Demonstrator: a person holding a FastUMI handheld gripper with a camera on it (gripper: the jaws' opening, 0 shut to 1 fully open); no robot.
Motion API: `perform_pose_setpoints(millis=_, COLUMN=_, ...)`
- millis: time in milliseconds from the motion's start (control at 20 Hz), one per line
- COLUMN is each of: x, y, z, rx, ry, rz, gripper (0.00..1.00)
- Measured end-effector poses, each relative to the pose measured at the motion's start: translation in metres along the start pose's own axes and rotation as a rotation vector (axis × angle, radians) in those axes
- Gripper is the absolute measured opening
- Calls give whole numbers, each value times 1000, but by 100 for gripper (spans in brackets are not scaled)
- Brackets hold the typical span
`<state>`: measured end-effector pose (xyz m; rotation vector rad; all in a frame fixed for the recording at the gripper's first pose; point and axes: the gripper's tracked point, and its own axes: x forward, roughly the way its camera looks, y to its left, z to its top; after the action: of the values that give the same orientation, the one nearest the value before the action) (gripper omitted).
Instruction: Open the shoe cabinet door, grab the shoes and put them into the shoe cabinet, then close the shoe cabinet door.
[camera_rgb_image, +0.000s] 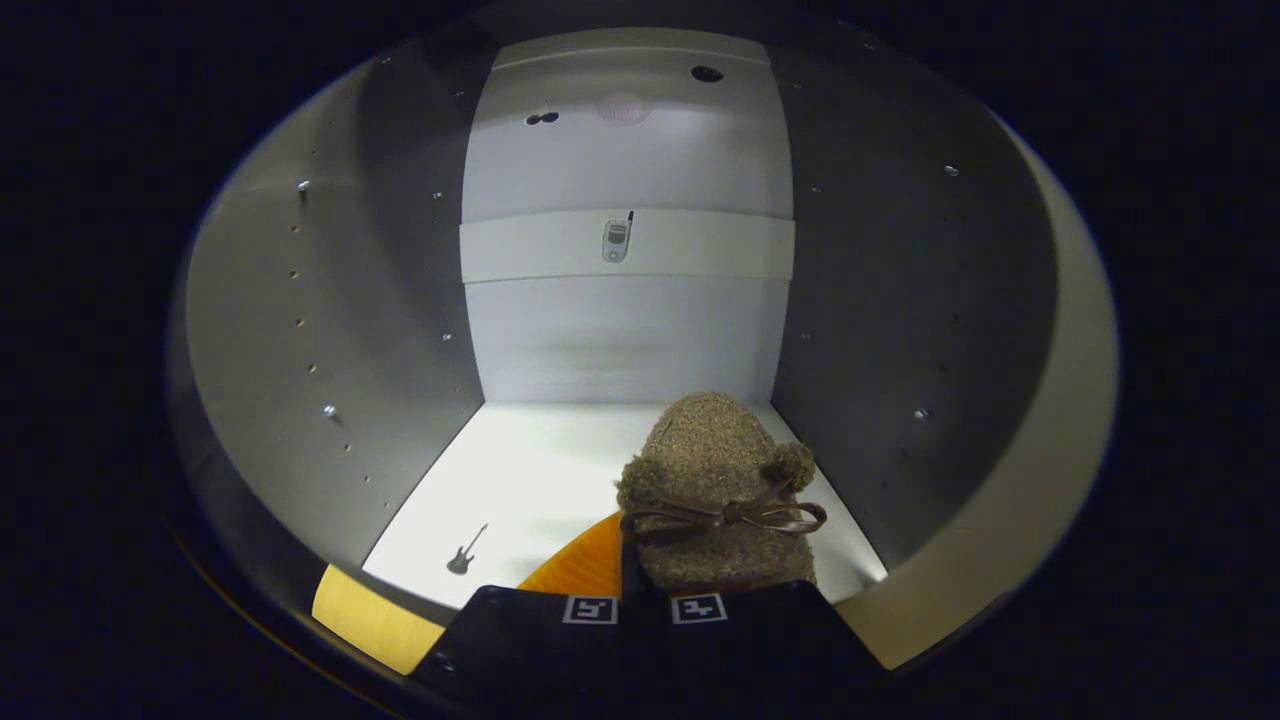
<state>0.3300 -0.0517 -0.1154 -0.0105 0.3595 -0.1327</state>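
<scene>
The claw (645, 605) grips a fuzzy brown shoe (715, 490) inside the white cabinet (560, 480).

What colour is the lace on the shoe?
Dark brown lace, tied in a bow; clearest in the gripper view.

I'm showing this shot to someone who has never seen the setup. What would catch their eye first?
First, the fuzzy brown shoe with a dark bow, just ahead of the tool, whose fingers sit close together at its heel; whether they grip it can't be told. Around it is the open white cabinet, with a small guitar sticker on its floor and a phone sticker on the back wall.
</scene>
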Motion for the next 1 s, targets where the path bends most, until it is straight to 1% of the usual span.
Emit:
perform_pose_setpoints(millis=150, x=38, y=-5, z=15, rx=-15, ry=6, rz=-13, gripper=5)
perform_pose_setpoints(millis=300, x=66, y=-8, z=29, rx=4, ry=-1, rz=-19, gripper=5)
perform_pose_setpoints(millis=400, x=82, y=-10, z=23, rx=3, ry=37, rz=-33, gripper=5)
perform_pose_setpoints(millis=500, x=91, y=-10, z=16, rx=-10, ry=79, rz=-45, gripper=5)
perform_pose_setpoints(millis=550, x=94, y=-9, z=15, rx=-17, ry=78, rz=-53, gripper=5)
perform_pose_setpoints(millis=600, x=93, y=-8, z=14, rx=-23, ry=82, rz=-56, gripper=9)
perform_pose_setpoints(millis=650, x=93, y=-5, z=11, rx=-30, ry=87, rz=-46, gripper=9)
perform_pose_setpoints(millis=800, x=88, y=-6, z=5, rx=-52, ry=115, rz=-61, gripper=39)
perform_pose_setpoints(millis=950, x=71, y=-9, z=3, rx=-56, ry=123, rz=-81, gripper=55)
perform_pose_setpoints(millis=1000, x=64, y=-9, z=3, rx=-54, ry=119, rz=-78, gripper=63)
